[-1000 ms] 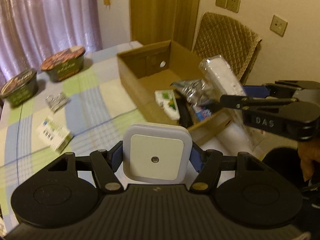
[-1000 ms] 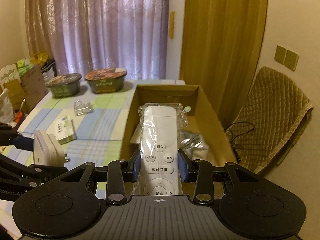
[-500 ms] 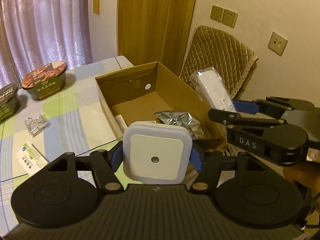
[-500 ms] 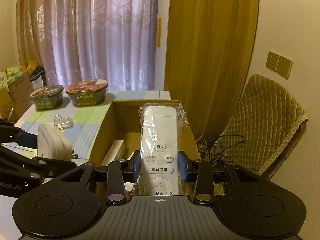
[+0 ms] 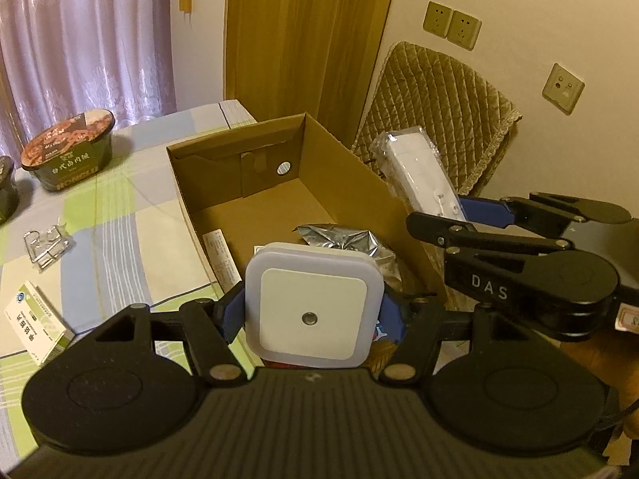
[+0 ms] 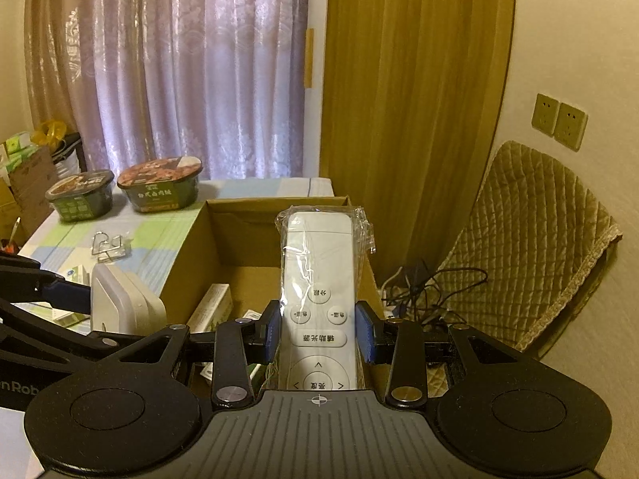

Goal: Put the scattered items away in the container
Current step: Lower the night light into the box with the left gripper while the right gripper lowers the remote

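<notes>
Left gripper (image 5: 314, 313): fingers closed narrow on a square white night light (image 5: 313, 305), held above the near end of the cardboard box (image 5: 351, 183). Right gripper (image 6: 318, 337): fingers clamp a plastic-wrapped white remote (image 6: 318, 279), pointing forward over the box's right wall. Two noodle bowls (image 6: 159, 187) stand on the worktop (image 5: 120, 207).

Bagged white remote (image 6: 317, 279) and night-light (image 5: 313, 303) above open box (image 5: 339, 167).
</notes>
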Demonstrator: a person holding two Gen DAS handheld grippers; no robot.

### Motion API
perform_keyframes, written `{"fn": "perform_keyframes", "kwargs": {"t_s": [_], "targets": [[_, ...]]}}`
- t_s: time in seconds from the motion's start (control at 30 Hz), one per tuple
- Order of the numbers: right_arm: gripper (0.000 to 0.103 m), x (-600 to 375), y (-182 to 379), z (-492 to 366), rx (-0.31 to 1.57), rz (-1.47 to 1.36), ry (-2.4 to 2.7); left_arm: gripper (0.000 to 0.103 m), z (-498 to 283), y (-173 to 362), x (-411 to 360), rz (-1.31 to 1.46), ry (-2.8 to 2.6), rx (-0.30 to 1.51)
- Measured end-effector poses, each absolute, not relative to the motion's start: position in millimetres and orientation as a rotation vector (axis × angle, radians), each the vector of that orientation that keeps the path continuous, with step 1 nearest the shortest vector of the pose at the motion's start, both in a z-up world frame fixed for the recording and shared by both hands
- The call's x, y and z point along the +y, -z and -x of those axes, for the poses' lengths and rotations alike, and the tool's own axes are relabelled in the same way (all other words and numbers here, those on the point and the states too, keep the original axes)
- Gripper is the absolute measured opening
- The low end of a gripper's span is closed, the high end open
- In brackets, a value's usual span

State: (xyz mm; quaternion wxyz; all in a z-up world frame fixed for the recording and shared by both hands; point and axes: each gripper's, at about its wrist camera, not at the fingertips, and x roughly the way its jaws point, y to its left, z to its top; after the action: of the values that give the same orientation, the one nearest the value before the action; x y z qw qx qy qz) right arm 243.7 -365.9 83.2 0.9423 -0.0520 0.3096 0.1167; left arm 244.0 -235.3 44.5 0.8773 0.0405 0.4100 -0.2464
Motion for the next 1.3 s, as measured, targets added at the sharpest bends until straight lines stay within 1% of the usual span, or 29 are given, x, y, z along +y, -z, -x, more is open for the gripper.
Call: {"fn": "perform_keyframes", "kwargs": {"t_s": [1.3], "targets": [[0.041, -359.9, -51.5, -284.3, 0.681, 0.118, -0.243, 0.062, -287.4, -2.9, -237.6, -0.015, 0.484, 0.925]]}}
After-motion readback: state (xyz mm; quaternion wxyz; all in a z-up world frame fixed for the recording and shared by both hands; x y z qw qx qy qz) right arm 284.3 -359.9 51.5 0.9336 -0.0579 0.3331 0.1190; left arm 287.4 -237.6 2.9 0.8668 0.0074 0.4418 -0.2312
